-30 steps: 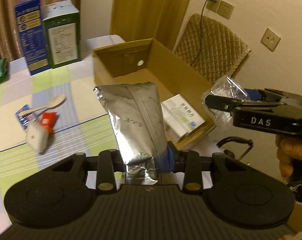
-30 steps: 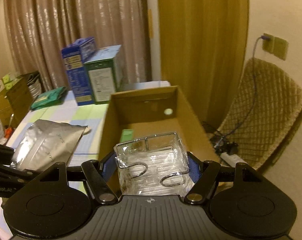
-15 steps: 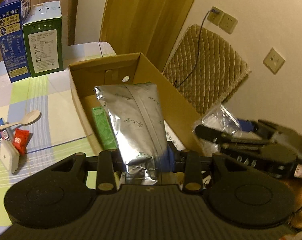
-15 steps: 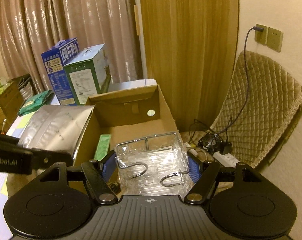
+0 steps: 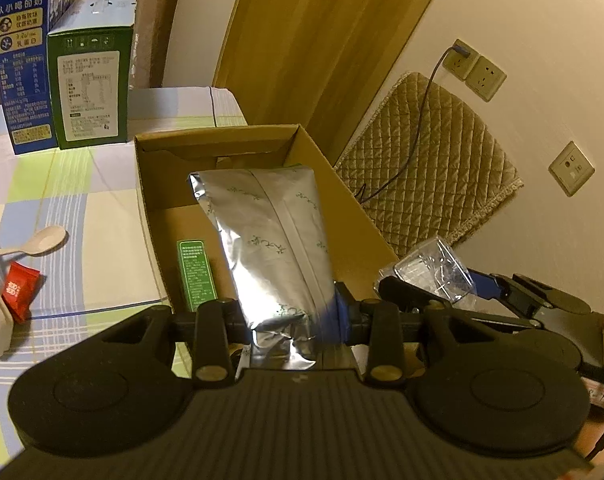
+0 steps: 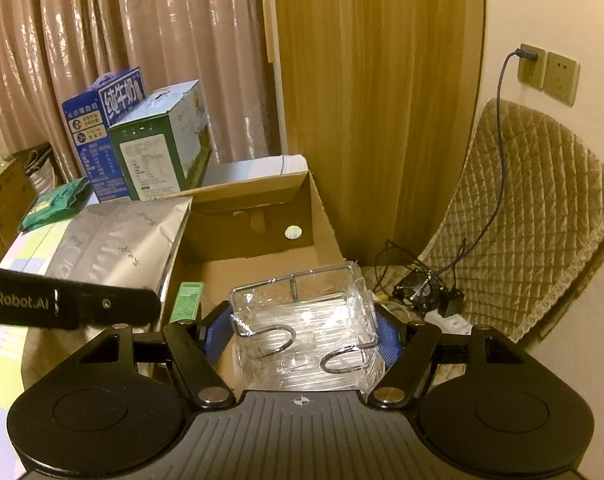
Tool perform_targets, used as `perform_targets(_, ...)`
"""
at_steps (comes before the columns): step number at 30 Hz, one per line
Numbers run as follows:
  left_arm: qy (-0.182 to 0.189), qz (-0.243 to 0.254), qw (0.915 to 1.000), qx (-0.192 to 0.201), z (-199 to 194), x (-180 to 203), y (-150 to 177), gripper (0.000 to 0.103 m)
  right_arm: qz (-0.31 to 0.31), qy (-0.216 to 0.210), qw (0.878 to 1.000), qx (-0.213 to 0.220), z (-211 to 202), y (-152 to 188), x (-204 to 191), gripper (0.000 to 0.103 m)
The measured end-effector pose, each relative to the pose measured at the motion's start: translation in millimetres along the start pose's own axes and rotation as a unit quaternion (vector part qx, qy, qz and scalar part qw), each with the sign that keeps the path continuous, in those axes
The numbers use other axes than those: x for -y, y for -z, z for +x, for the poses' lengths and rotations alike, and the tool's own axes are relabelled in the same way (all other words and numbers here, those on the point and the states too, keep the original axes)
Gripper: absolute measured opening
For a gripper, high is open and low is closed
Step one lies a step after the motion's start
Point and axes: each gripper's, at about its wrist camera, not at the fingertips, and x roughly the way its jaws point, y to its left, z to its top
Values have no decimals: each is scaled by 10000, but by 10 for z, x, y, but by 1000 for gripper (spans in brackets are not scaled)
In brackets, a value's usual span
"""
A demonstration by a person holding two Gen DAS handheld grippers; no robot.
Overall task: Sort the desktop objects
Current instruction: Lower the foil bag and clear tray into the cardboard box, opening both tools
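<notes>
While the left gripper [image 5: 290,320] pinched the crimped bottom edge of a silver foil pouch [image 5: 270,240], its jaws stood narrow, and the crinkled, leaf-printed pouch hung above the open cardboard box [image 5: 353,216]. Right gripper [image 6: 302,338]: jaws wide, clamped on a clear plastic packet [image 6: 302,320] with bent wire loops inside, held over the same box. On the box floor lay a flat green carton [image 5: 196,276]. Beside the box, on the checked tablecloth [image 5: 102,240]: pale spoon [image 5: 34,244], red sachet [image 5: 20,290].
</notes>
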Motion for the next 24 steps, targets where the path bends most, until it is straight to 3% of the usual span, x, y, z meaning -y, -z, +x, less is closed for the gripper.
perform_targets(20, -311, 80, 9993, 175, -177, -213, 168, 37, 165, -221, 9996, -95, 63, 36, -16, 69)
perform_targets(21, -318, 77, 9993, 180, -187, -224, 176, 38, 206, -282, 9993, -98, 68, 30, -15, 70)
perform_targets(23, -355, 93, 9991, 190, -208, -240, 188, 42, 269, -310, 9992, -21, 48, 25, -8, 86)
perform_targets(24, -373, 119, 9990, 198, -221, -251, 197, 43, 271, -286, 9992, 45, 25, 23, -10, 88)
